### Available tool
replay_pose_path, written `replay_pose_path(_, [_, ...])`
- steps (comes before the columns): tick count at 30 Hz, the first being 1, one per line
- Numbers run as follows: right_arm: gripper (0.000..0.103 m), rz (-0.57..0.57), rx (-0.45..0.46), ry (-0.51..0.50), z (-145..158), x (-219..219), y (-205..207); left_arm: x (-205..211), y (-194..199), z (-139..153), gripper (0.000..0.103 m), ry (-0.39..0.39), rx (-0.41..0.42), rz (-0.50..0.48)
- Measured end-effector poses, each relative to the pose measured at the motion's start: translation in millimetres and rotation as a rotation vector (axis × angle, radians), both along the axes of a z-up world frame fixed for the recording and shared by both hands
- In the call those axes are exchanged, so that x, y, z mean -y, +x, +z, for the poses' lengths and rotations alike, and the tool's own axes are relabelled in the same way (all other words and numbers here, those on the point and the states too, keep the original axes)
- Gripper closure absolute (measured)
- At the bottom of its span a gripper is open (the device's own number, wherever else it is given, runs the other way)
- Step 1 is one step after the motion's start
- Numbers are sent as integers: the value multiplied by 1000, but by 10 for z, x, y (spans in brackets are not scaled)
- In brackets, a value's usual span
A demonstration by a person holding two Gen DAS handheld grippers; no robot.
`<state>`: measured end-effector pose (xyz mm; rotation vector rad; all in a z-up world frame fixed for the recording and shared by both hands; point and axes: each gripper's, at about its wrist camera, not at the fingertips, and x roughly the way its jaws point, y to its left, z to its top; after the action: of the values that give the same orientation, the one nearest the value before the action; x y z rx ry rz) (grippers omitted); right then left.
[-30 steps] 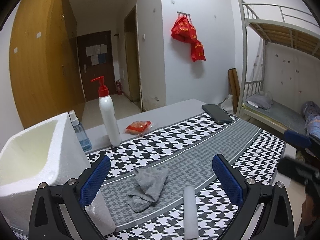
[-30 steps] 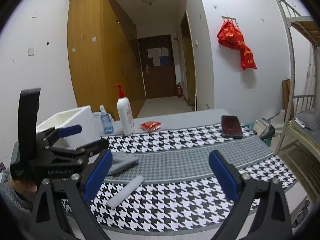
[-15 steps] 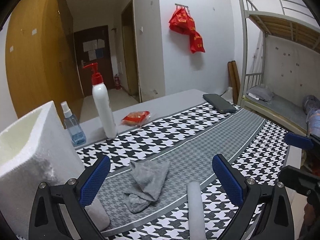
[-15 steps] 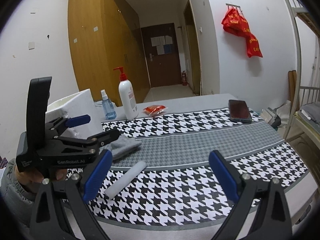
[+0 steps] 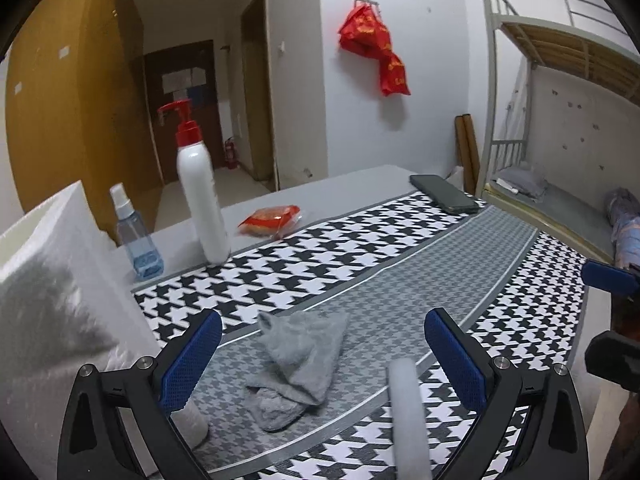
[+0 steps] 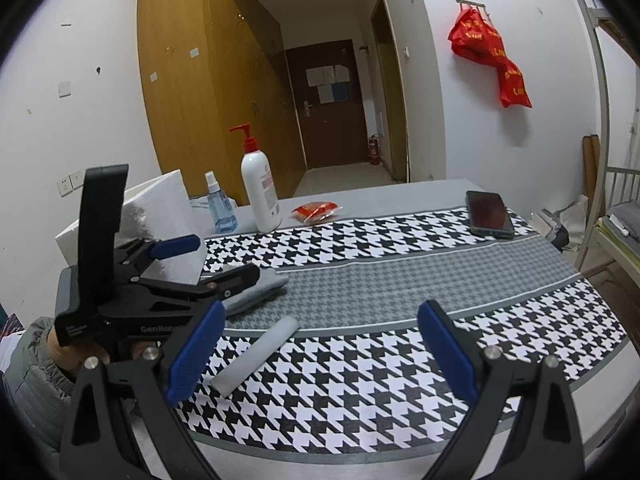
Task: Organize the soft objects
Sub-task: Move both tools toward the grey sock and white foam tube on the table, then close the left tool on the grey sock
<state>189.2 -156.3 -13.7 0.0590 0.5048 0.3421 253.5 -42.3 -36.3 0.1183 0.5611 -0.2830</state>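
Houndstooth tablecloth (image 5: 360, 264) holds our crumpled grey cloth (image 5: 300, 364), directly ahead between the wide-spread left gripper (image 5: 320, 360) fingers. Right gripper (image 6: 320, 348), likewise wide and empty, sits farther off.

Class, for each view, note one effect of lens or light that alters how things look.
Left wrist view: the fisheye bows the bunk frame, and the foam box close by is blurred. Right wrist view: the door frame leans, and black vignette fills the corners.

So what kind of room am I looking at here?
Most likely a dormitory room: a metal bunk bed stands to one side, tall wooden wardrobes line a narrow hallway to the entrance door, and the table carries a houndstooth cloth.
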Motion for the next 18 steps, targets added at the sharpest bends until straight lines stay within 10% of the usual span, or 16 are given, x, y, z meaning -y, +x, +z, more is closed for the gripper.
replay_pose_path(18, [4,49,-58,-20,-149,-178,84,-267,163,-177,8,9,-88,49])
